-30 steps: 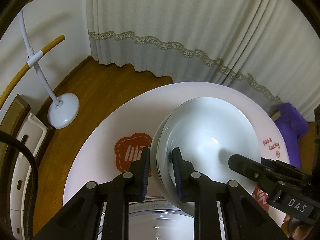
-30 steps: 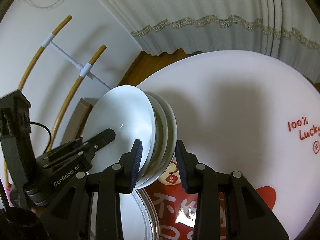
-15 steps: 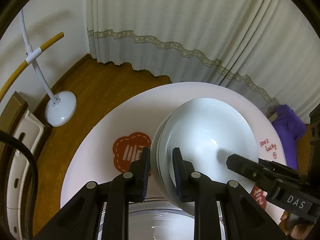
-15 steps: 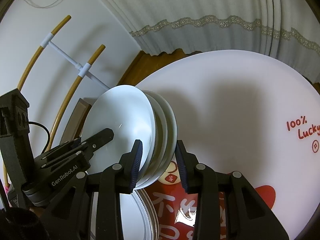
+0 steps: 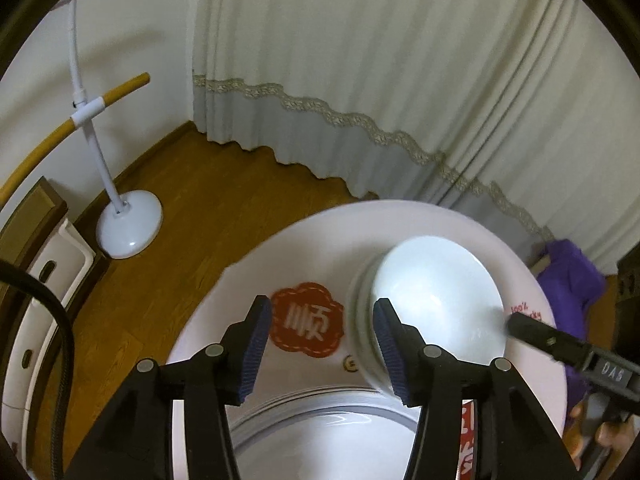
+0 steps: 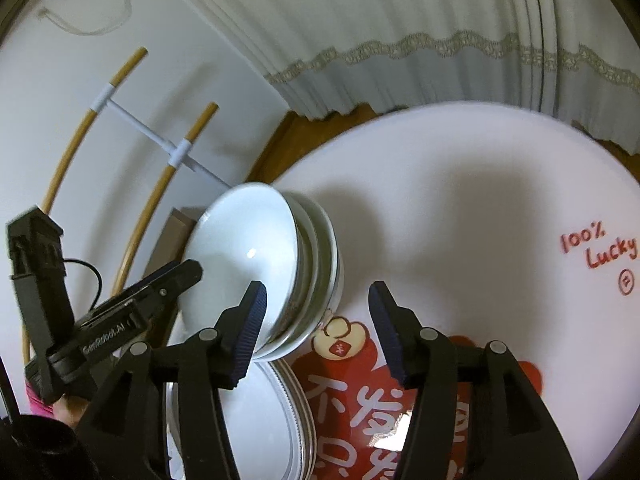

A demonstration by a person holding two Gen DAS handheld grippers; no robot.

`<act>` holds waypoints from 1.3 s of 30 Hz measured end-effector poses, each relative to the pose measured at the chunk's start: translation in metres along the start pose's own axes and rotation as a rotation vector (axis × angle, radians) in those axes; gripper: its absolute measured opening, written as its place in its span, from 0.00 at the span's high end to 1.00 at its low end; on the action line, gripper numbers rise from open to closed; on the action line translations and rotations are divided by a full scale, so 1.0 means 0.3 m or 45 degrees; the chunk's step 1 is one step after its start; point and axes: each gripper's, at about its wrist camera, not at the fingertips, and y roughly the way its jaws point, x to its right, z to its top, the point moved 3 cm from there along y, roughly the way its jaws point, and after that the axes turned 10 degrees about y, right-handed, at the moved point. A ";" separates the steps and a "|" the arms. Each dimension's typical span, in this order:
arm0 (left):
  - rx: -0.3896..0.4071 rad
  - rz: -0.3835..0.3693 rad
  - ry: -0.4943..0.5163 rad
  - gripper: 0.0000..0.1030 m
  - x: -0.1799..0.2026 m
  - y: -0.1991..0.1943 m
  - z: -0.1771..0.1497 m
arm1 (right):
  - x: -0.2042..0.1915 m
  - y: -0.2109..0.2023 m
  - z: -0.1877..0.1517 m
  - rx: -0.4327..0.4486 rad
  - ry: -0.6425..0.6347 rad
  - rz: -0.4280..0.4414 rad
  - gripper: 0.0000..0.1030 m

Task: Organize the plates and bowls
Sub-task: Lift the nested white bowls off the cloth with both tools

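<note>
The stack of white bowls [image 5: 436, 304] sits on the round table [image 6: 460, 200], toward its left side as the right wrist camera sees it, with the rim of a stack of plates [image 6: 256, 420] just beside it on the near side. The step in hand looks like letting go of the bowls after setting them down, and doing it well means drawing both claws straight back and a little up, so no pad catches a rim and drags the stack. The left claw [image 5: 322, 344] has just been opening; its jaws now stand spread, one pad in front of the bowls' near rim and the other over the red flower-shaped sticker [image 5: 306, 322], gripping nothing. The right claw [image 6: 316, 330] has likewise just been opening and stands spread, one pad close against the stack's rim, the other clear over the table; whether that pad touches the rim I cannot tell. The plates lie right beneath both claws, so a dropping wrist could knock them. Further out are the red printed patch [image 6: 380, 412], a white floor stand [image 5: 128, 228] on the wooden floor, the curtain [image 5: 380, 80] and something purple [image 5: 572, 284] beyond the table's edge.
</note>
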 end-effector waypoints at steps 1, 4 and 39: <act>-0.001 0.026 -0.003 0.55 -0.015 -0.006 -0.006 | 0.007 -0.018 0.005 0.018 0.001 -0.004 0.46; 0.005 0.027 -0.019 0.56 -0.028 -0.013 -0.028 | 0.034 -0.046 0.011 0.057 -0.005 -0.074 0.46; -0.177 -0.096 -0.064 0.93 -0.049 0.236 0.035 | 0.044 0.092 0.025 -0.108 0.019 -0.076 0.73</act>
